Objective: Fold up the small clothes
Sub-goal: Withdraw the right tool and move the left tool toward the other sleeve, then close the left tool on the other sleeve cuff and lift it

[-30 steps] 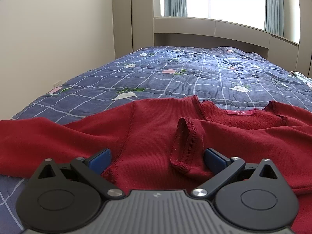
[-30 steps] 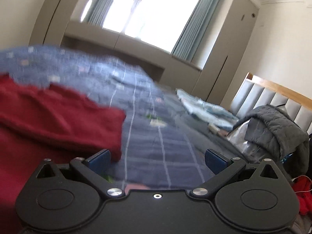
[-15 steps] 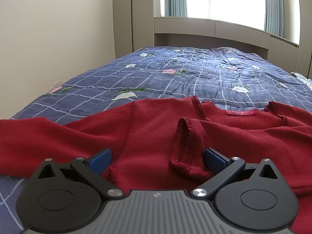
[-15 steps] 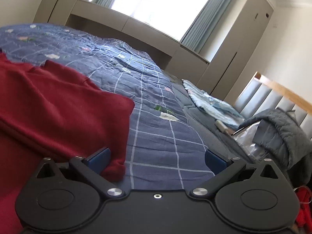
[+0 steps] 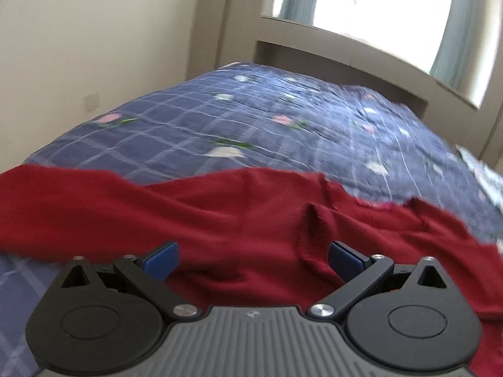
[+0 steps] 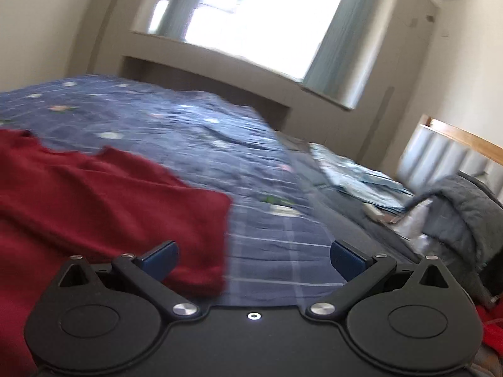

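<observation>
Motion-blurred red sweater (image 5: 239, 220), lower part hidden behind left tool (image 5: 253, 259).

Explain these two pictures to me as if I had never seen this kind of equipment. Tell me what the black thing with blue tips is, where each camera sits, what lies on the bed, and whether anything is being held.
No robot arm is here: a person carries one hand-held two-finger gripper in each hand, and each carries a wide-angle camera looking forward along its fingers. The black discs and ribbed plate at the bottom are the tool's own body; the blue pieces are its fingertips.

One picture comes from the left gripper, the other from the right gripper. Both are blurred, and both grippers stand wide open, holding nothing.

On the blue checked flower-print quilt lies a dark red knitted sweater. The right view shows its edge, plus a grey quilted jacket and light blue folded bedding farther off.
</observation>
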The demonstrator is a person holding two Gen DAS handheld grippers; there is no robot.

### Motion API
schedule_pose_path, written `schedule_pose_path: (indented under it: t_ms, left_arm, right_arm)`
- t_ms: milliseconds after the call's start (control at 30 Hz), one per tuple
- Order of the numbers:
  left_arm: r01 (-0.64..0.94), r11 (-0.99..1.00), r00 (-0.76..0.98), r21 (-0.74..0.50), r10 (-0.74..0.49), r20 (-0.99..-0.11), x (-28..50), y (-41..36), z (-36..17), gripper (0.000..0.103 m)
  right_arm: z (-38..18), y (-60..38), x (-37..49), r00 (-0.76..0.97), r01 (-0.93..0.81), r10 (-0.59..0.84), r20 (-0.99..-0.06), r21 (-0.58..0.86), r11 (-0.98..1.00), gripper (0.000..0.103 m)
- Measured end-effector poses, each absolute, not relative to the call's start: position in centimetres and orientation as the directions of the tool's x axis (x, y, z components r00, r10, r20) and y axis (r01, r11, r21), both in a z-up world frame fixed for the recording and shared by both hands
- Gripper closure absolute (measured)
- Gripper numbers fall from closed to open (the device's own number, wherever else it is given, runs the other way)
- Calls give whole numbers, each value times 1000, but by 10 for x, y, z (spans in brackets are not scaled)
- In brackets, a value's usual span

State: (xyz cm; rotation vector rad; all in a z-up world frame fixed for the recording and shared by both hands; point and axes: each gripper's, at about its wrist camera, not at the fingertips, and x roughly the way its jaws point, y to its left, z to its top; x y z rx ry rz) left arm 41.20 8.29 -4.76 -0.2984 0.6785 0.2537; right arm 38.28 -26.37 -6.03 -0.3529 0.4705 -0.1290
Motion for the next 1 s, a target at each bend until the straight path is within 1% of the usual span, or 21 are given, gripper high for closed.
schedule_pose_path:
  t_ms: [100, 267, 367, 467, 600, 733, 800, 867, 933, 967, 1000]
  left_arm:
    - [-426, 881, 729, -205, 200, -655, 388, 124, -34, 0]
    - [-605, 791, 597, -85, 381, -706, 358, 192, -37, 0]
    - [-699, 713, 520, -65, 443, -731, 337, 237, -46, 0]
    - [-765, 633, 497, -119, 462, -735, 312, 277, -55, 0]
    - [-806, 530, 529, -264, 446, -722, 287, 322, -71, 0]
    - [-778, 468, 619, -419, 456, -640, 267, 350, -80, 0]
    - [-775, 445, 628, -448, 462, -627, 265, 358, -82, 1]
    - [-790, 406, 613, -460, 485, -624, 265, 366, -85, 5]
    - [-819, 352, 574, -453, 526, -628, 264, 371, -86, 23]
    - [-829, 332, 558, -450, 539, -630, 264, 376, -87, 26]
    - [-834, 323, 551, -448, 548, -629, 265, 378, -88, 31]
  right_arm:
    - [-53, -234, 361, 890, -60, -114, -442, -361, 931, 1]
    - [-54, -178, 317, 868, -233, 51, -494, -314, 920, 1]
    - [-61, -147, 297, 852, -302, 116, -510, -299, 905, 1]
    - [-68, -128, 289, 833, -339, 158, -530, -263, 903, 1]
    - [-75, -119, 284, 833, -342, 173, -526, -243, 908, 1]
    - [-79, -120, 284, 830, -359, 186, -526, -248, 900, 1]
    - [-81, -119, 284, 828, -360, 184, -530, -250, 899, 1]
    - [-83, -119, 285, 825, -362, 182, -535, -252, 898, 1]
    - [-85, -119, 286, 824, -362, 182, -536, -252, 897, 1]
    - [-85, -119, 286, 824, -362, 182, -536, -251, 898, 1]
    - [-85, -119, 286, 824, -363, 184, -537, -249, 898, 1]
